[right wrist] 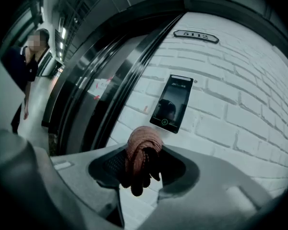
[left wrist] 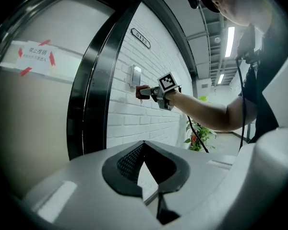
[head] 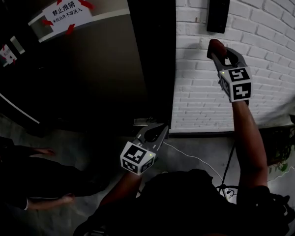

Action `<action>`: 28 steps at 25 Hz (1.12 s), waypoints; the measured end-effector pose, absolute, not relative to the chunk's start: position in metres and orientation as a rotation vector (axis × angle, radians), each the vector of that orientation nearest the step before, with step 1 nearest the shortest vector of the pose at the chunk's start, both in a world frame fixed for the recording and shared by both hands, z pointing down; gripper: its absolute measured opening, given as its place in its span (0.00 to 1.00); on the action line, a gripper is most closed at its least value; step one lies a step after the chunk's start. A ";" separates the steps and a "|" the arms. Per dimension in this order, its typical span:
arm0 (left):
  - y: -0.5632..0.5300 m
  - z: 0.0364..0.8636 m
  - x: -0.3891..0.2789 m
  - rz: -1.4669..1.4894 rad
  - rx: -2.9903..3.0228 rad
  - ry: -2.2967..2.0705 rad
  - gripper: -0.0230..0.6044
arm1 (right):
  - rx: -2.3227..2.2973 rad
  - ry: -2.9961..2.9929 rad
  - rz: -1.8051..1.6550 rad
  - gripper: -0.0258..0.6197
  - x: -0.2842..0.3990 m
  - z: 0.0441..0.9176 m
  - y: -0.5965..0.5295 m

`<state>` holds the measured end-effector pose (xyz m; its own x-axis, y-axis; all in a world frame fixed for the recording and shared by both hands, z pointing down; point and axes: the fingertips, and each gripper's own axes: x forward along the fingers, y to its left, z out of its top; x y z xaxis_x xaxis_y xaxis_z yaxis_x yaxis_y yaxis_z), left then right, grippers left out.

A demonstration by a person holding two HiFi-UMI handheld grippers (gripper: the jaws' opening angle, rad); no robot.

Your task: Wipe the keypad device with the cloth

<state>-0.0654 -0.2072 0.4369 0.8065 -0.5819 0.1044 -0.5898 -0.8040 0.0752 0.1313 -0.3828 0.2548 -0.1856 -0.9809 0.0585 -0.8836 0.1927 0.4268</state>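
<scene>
The right gripper (head: 219,53) pinches the bunched cloth (right wrist: 143,152), which bulges past the jaw tips just below the keypad device (right wrist: 172,103), seemingly not touching it. At lower centre, the left gripper (head: 155,132) is closed and empty.

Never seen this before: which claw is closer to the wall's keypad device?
Right. The right claw, gripping the cloth, is just below the keypad device; the left claw hangs far lower.
</scene>
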 end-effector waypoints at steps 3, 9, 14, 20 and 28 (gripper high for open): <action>-0.206 0.432 -0.069 0.096 2.894 -0.993 0.06 | 1.723 -2.238 -0.419 0.27 0.125 0.264 -0.357; -0.190 0.420 -0.056 0.070 2.882 -1.065 0.06 | 1.616 -2.391 -0.448 0.27 0.120 0.297 -0.265; -0.160 0.414 -0.022 0.088 2.872 -1.052 0.06 | 1.571 -2.496 -0.345 0.27 0.136 0.339 -0.177; -0.125 0.407 0.006 0.087 2.869 -1.110 0.06 | 1.541 -2.568 -0.162 0.27 0.158 0.374 -0.100; -0.084 0.412 0.018 0.112 2.859 -1.164 0.06 | 1.492 -2.547 -0.065 0.27 0.169 0.420 -0.030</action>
<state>0.0185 -0.0837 0.4122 0.7135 -0.6953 0.0865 -0.6991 -0.7147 0.0213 0.1686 -0.0296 0.4204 -0.4759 -0.8683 0.1403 -0.8599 0.4928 0.1330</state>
